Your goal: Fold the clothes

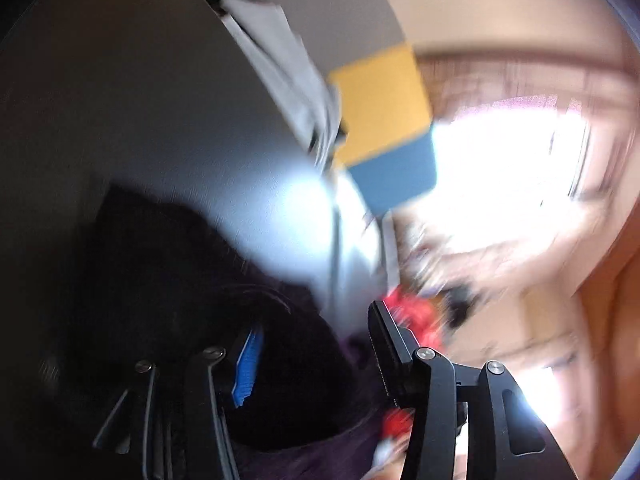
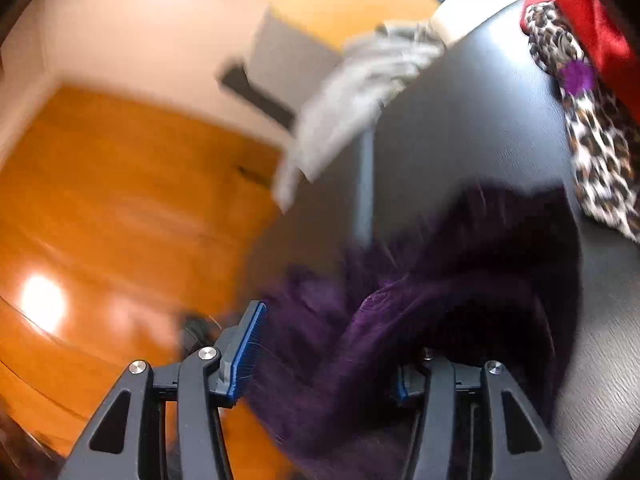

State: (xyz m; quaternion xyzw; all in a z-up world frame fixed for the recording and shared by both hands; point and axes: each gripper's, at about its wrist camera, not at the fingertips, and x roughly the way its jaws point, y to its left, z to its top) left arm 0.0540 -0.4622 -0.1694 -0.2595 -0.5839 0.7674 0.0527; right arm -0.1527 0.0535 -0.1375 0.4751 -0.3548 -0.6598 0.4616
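garment on table — scarf right

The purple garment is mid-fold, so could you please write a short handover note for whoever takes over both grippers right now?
Left gripper: open, dark cloth between the fingers, not pinched.
Right gripper: open, purple garment lying loose between the fingers.
Things: purple garment bunched on the dark table; grey garment over the far edge; leopard-print cloth and red cloth at the side.
Done: garment released.
Left: it looks unfinished; regrasp, flatten, fold, then the others.
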